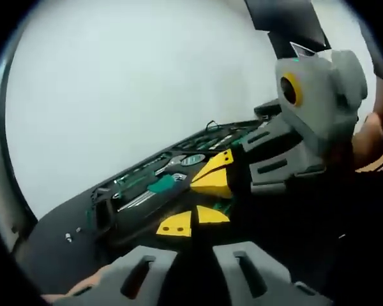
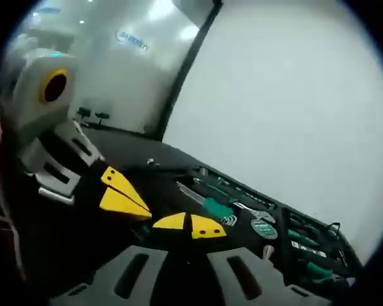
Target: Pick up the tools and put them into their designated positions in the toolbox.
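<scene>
Yellow jaw tips of the left gripper point(image 1: 193, 219) nearly closed at the bottom of the left gripper view, a thin gap between them, nothing held. Just beyond, on the dark table point(image 1: 48, 245), the open black toolbox point(image 1: 124, 220), running far and to the right. Inside it a green-handled screwdriver point(image 1: 158, 185) in a slot, with a round green-grey disc point(image 1: 193, 160) just past it. Farther along, rows of small green and silver pieces, too small to name. From the right of that view, the right gripper point(image 1: 215, 174), grey with yellow tips pressed together in a wedge, over the toolbox, empty. Behind it, part of a person's hand point(image 1: 373, 137). White wall point(image 1: 134, 83) across the background.

From the right gripper view, the same scene mirrored: right gripper point(image 2: 190, 224) at the bottom, tips close together with a thin gap, gripping nothing. Left gripper point(image 2: 124, 194) entering from the left, tips together, near the right one but apart from it. Toolbox point(image 2: 179, 194) stretching far right here, with the screwdriver point(image 2: 214, 205), the disc point(image 2: 263, 228) and a silver wrench point(image 2: 249, 209) beside them. Extra on this side: more green-handled tools point(image 2: 316, 271) in the far-right compartment, and a glass wall point(image 2: 124, 70) with ceiling lights at far left.
</scene>
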Action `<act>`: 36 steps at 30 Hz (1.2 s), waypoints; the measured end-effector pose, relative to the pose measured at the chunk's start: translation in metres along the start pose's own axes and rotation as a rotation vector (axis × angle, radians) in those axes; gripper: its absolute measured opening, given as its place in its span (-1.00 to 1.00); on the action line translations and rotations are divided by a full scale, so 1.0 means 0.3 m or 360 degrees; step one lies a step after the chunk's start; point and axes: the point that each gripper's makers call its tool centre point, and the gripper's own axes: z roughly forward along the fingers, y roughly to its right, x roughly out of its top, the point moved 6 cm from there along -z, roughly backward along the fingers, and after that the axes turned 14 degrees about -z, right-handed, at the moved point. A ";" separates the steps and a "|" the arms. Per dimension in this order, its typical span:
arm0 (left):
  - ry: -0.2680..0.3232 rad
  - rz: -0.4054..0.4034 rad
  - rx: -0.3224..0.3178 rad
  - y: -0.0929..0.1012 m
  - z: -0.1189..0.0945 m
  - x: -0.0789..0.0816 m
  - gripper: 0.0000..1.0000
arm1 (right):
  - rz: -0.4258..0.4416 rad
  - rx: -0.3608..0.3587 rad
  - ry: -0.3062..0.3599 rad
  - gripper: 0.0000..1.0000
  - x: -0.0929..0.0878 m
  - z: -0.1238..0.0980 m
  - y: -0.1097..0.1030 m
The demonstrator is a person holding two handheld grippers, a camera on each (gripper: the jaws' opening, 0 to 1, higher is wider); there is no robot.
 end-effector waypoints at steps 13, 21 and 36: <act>-0.0006 -0.0026 0.0002 0.007 0.003 0.004 -1.00 | 0.0070 0.0081 -0.0052 -1.00 -0.021 -0.011 -0.021; 0.0354 -0.0036 0.0101 -0.039 -0.027 0.099 -0.64 | 0.0232 -0.0289 0.0360 -1.00 -0.042 -0.174 0.248; 0.0545 -0.0946 0.1032 -0.655 -0.136 0.027 -0.56 | 0.0032 -0.0308 0.0486 -0.86 -0.060 -0.211 0.231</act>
